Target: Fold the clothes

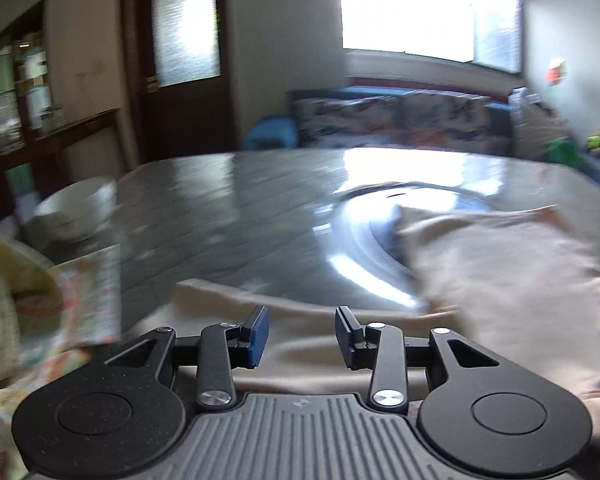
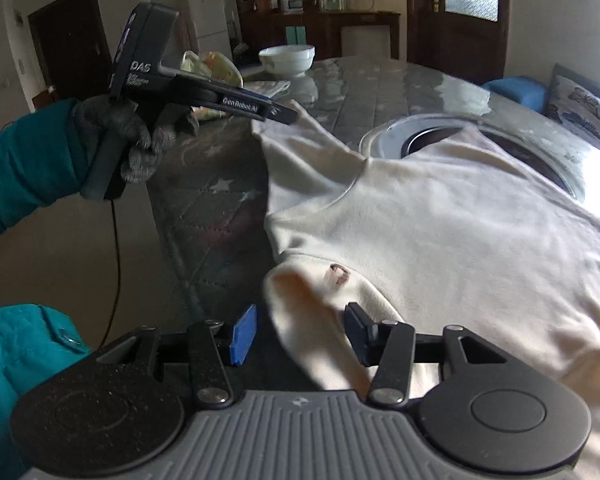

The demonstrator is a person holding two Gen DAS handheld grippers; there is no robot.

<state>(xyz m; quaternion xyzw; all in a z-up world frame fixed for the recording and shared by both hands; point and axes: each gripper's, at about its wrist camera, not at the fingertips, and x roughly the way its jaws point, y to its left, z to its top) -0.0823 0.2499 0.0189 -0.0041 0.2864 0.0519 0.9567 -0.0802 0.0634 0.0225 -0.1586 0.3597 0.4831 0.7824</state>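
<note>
Cream, soft, creased garment (image 2: pixel 440 208) spread on glossy grey table (image 2: pixel 220 184). Right gripper (image 2: pixel 300 332): fingers spread, collar fold between them. Left gripper (image 1: pixel 302 334): fingers spread, empty, cloth beneath.

Bare table (image 2: pixel 380 80) lies open at upper centre; a white bowl (image 2: pixel 287 58) and patterned cloth (image 2: pixel 214 65) crowd the upper left, beside the raised left gripper (image 2: pixel 284 114).
</note>
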